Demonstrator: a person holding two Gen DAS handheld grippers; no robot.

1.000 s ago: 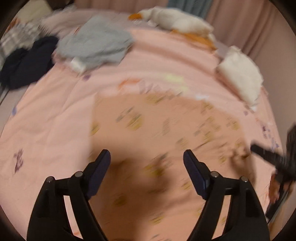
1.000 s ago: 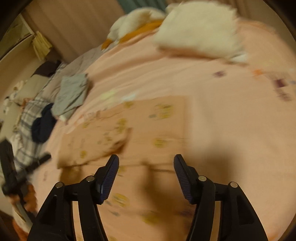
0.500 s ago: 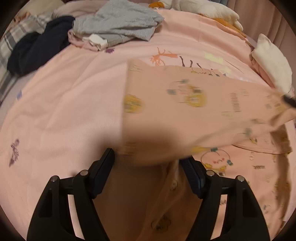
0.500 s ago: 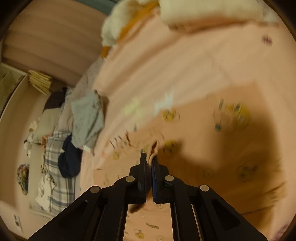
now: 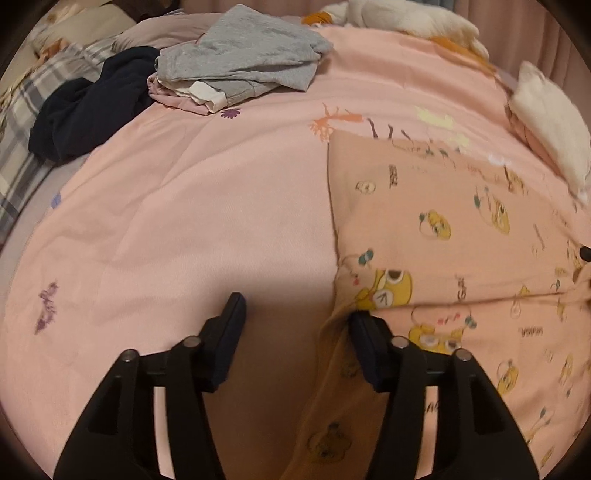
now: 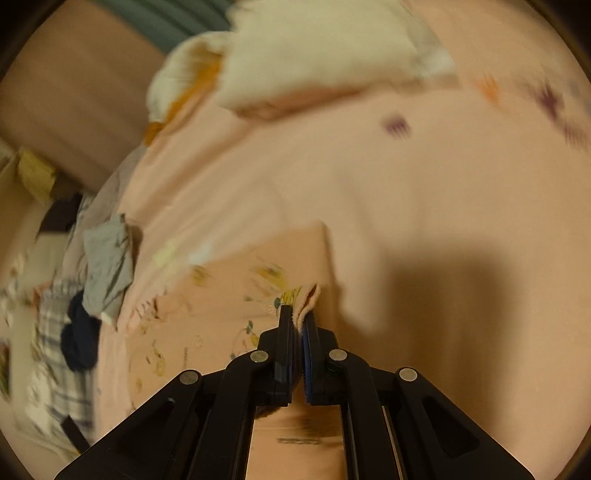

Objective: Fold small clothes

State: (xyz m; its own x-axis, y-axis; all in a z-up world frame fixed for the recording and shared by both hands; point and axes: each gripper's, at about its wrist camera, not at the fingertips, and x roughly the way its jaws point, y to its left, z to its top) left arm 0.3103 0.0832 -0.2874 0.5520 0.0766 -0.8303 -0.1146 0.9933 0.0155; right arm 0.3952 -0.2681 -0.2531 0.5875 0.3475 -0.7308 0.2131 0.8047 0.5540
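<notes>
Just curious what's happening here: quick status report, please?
Right gripper shut on printed peach garment. Left gripper open, just been closing, garment edge between its jaws. Grey clothes pile well clear.

On the bed [image 5: 184, 221], the shirt [image 5: 443, 221] lies at 3 o'clock in the left wrist view. A clothes pile [image 5: 243, 62] sits at 12 o'clock behind it, with a dark garment [image 5: 92, 110] to its left at 10. A pillow [image 5: 550, 136] lies at 2 o'clock, a plush [image 5: 406, 18] at 1.
</notes>
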